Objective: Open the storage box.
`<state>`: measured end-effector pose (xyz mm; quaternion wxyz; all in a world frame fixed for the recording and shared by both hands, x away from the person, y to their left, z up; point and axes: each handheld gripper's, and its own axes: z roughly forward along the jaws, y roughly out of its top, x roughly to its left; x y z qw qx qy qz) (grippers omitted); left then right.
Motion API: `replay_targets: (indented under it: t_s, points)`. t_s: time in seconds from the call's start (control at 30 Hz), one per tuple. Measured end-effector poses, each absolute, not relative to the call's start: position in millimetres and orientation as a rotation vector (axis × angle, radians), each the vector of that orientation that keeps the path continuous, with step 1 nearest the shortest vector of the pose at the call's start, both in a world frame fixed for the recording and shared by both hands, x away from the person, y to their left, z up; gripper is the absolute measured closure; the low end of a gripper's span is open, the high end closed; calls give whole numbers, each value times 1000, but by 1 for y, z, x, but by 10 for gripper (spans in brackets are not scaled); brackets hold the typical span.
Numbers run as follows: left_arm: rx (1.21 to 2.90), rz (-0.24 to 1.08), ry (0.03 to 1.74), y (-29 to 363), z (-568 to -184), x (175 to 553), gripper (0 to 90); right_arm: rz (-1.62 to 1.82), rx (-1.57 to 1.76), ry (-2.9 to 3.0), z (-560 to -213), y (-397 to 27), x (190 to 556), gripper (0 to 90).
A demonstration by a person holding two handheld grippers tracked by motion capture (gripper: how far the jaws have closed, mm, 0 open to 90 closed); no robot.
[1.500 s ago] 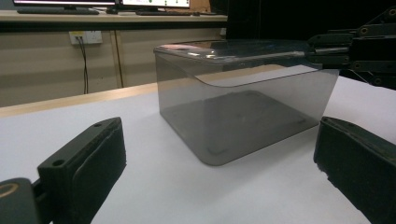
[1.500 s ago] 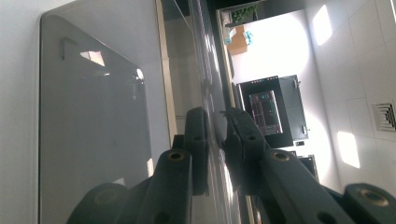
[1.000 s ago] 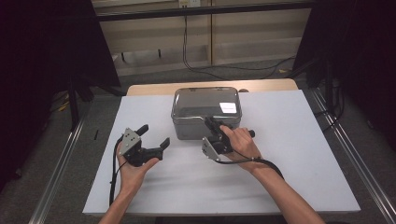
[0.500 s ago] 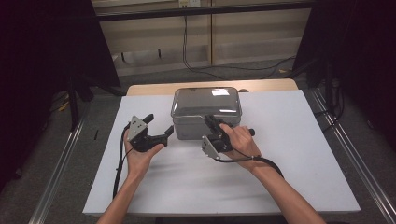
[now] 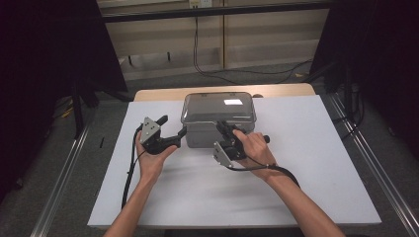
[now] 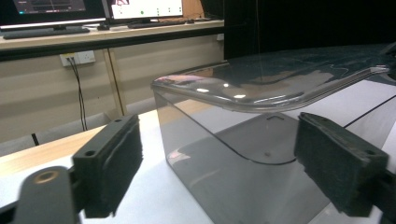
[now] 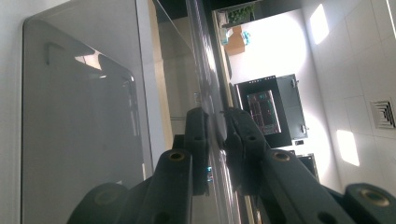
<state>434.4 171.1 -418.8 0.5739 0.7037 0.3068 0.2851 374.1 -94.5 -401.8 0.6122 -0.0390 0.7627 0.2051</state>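
Note:
A clear grey plastic box (image 5: 200,132) with a transparent lid (image 5: 217,106) stands at the back middle of the white table top (image 5: 306,163). My right gripper (image 5: 222,127) is turned on its side at the box's front edge and is shut on the lid's rim (image 7: 205,70); in the right gripper view its pads (image 7: 197,135) pinch that rim. My left gripper (image 5: 174,125) is at the box's front left corner, open, and its jaws have just been closing. In the left gripper view that corner of the box (image 6: 233,186) stands between the pads (image 6: 114,163), which do not touch it.
A wooden desk edge (image 5: 158,94) runs behind the white top. Metal rails (image 5: 64,187) flank the table on both sides. Cables (image 5: 197,54) hang at the back wall. Monitors (image 6: 144,7) stand on a far bench in the left gripper view.
My left gripper has moved right and forward, from the open table up to the box's left corner, with its jaws a little narrower. The right gripper has stayed on the lid rim.

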Motion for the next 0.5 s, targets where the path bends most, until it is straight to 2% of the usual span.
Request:
replay_targets:
  t_s: [0.2,0.3,0.43,0.5]
  points:
    - [1663,684,694,171,-420,439,233,474,-89,1754,-397,-93,376,793]
    - [1659,691,696,171,-419,442,319,479,-85,1756,-395,-94,377,791]
    - [1681,706,666,168,-415,447,341,475,-85,1756,-396,-93,377,791]
    - [1693,712,637,166,-414,448,399,478,-85,1755,-396,-94,377,791]
